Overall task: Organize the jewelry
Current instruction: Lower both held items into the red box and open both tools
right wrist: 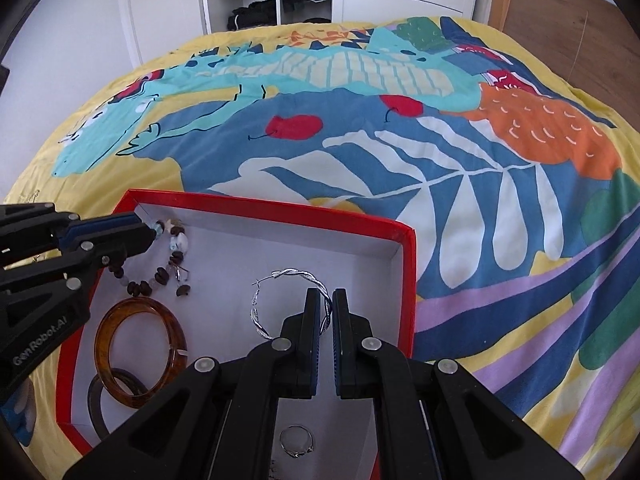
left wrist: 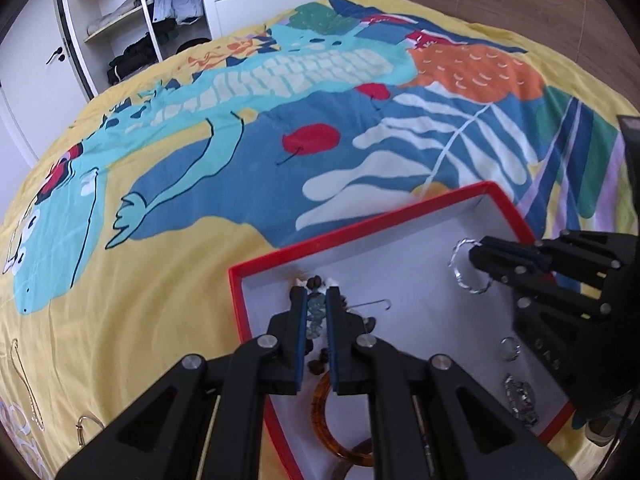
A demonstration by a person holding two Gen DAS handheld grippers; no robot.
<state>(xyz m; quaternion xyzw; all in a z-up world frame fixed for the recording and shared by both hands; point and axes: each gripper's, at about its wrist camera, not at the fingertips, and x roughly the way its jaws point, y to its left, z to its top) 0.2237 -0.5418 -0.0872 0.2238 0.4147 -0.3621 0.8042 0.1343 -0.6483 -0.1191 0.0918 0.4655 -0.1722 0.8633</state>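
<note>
Inside red box (right wrist: 404, 280), left tool (left wrist: 317, 300) grips beaded bracelet (right wrist: 160, 276); right tool (right wrist: 327, 308) grips silver hoop (right wrist: 280, 300).

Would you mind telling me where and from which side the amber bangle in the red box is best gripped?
I would grip the amber bangle across its raised far band, coming from above with one finger inside the ring. It leans on a dark bangle, so that side sits off the floor of the red box. Its near edge lies beneath the right claw, which is shut on the silver hoop earring.

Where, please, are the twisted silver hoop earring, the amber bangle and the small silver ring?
twisted silver hoop earring (right wrist: 256, 312), right wrist view, left arc.
amber bangle (right wrist: 105, 336), right wrist view, left rim.
small silver ring (right wrist: 297, 441), right wrist view, band.
</note>
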